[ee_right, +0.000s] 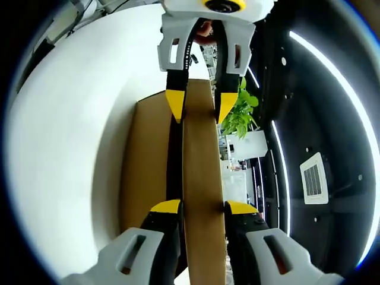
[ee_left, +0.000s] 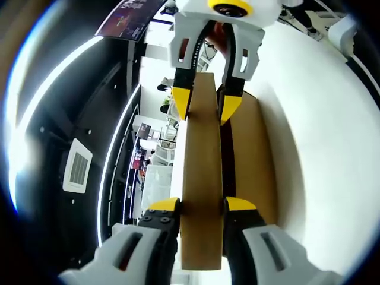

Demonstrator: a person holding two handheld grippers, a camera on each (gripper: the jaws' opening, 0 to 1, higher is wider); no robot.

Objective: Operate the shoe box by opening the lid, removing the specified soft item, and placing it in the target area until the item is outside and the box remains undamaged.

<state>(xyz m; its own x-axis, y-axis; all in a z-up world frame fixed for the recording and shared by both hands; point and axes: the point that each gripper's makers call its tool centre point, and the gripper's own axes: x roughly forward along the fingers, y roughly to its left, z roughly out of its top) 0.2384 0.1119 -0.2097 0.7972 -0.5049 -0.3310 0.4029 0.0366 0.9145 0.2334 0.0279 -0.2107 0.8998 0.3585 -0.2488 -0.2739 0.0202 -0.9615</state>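
A broad white surface (ee_left: 320, 119), smooth and matte, carries a brown cardboard shoe box (ee_left: 255, 160), a plain rectangular carton with flat, slightly fibrous faces. In both gripper views the box body runs lengthwise away from the camera, its long axis in line with the fingers.

The lid (ee_left: 202, 178) is raised clear of the box body and is seen nearly edge-on as a long, narrow brown band. It runs from one gripper straight to the other, so its long axis points along both cameras' line of sight. A dark gap shows between lid and box in the left gripper view.

The left gripper (ee_left: 202, 205) has its yellow-tipped fingers closed against the two faces of the lid's near end, gripping it. The right gripper (ee_right: 202, 206) holds the opposite end the same way, its fingers pressed to either side of the cardboard. Each gripper appears at the top of the other's view, white-bodied with black fingers ending in yellow pads.

A green leafy plant (ee_right: 240, 116) in a white pot stands beyond the surface.
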